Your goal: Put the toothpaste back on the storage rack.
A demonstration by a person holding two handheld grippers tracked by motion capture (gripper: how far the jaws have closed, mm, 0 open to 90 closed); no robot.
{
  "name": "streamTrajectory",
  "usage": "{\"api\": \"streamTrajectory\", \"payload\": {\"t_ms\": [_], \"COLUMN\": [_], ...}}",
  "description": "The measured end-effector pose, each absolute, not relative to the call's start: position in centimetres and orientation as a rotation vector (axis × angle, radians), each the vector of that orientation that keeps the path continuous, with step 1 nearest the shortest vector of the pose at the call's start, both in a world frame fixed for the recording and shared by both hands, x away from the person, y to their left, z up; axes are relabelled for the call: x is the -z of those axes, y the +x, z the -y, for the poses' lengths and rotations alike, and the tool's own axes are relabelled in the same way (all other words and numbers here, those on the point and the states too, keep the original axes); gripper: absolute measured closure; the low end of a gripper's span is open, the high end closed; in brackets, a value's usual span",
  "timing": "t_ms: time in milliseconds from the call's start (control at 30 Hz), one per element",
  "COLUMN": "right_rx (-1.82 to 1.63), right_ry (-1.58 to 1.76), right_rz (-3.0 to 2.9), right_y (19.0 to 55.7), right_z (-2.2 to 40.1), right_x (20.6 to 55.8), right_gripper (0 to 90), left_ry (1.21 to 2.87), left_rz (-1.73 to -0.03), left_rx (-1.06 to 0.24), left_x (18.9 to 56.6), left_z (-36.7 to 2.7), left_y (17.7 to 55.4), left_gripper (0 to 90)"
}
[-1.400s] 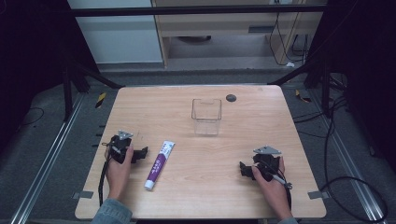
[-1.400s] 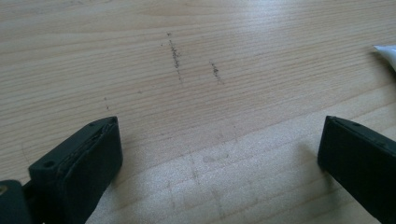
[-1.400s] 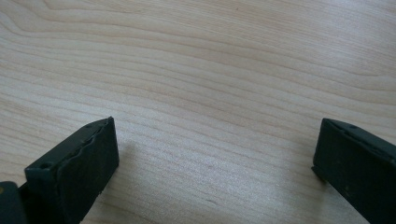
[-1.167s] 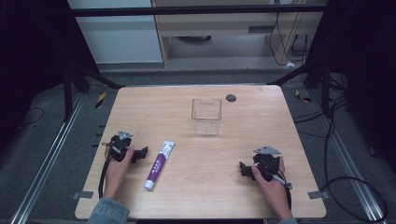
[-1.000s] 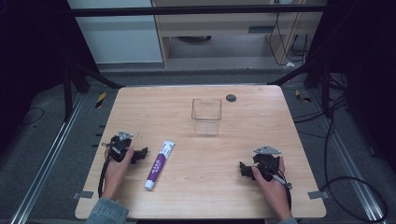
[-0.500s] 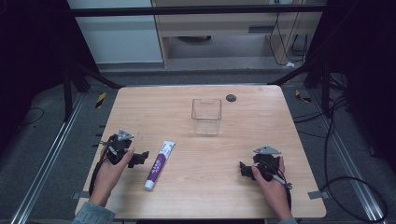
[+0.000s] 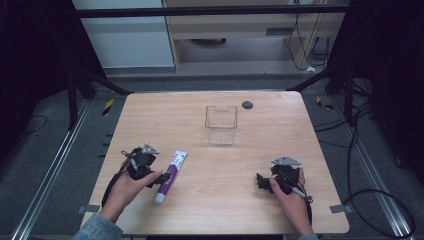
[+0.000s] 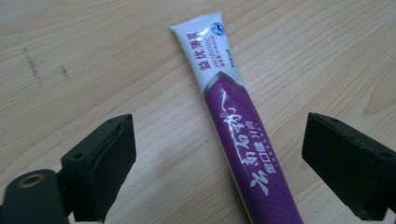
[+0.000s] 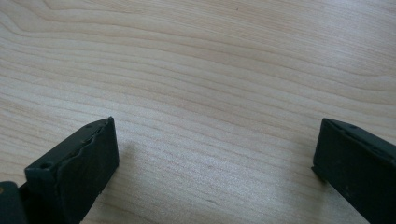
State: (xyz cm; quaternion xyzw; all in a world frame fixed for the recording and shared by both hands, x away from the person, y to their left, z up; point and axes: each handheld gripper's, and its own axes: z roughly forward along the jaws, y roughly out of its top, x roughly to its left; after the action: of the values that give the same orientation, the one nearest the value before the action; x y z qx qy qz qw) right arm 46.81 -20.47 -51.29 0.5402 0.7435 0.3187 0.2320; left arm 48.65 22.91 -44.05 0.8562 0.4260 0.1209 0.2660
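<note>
Toothpaste [image 8: 236,135] now btwn left jaws

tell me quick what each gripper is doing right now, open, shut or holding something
Left gripper: open, jaws just closing a little, astride the toothpaste tube, not gripping it.
Right gripper: open, holding nothing.

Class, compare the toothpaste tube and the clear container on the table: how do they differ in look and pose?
The tube is opaque, purple and white with printing; the container is clear and unmarked. The tube lies flat near the front left; the container stands upright, open-topped, farther back near the middle. The tube lies between the open left gripper's jaws; no gripper is near the container. Both rest on the table.
</note>
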Motion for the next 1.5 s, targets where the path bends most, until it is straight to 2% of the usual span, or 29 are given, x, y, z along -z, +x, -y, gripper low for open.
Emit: {"api": "streamTrajectory", "payload": {"t_ms": [233, 500, 1067, 1500], "right_rx": [-0.876, -0.876, -0.875, -0.877], "right_ry": [1.486, 1.484, 1.483, 1.485], "right_rz": [-2.043, -2.043, -2.045, -2.043], "right_y": [46.8, 46.8, 46.8, 46.8], "right_z": [20.5, 20.5, 20.5, 20.5], "right_x": [51.3, 51.3, 51.3, 51.3], "right_gripper": [0.3, 0.3, 0.3, 0.3], "left_ry": [2.380, 2.420, 2.426, 2.433], "left_rz": [-1.123, -1.101, -1.215, -1.213], "left_rx": [-0.308, -0.314, -0.318, -0.295], "left_x": [44.4, 44.4, 46.4, 47.1], "left_z": [-20.8, -19.1, -19.3, -18.9], "left_y": [49.2, 49.7, 52.0, 53.0], "left_gripper": [13.4, 24.0, 35.1, 41.7]}}
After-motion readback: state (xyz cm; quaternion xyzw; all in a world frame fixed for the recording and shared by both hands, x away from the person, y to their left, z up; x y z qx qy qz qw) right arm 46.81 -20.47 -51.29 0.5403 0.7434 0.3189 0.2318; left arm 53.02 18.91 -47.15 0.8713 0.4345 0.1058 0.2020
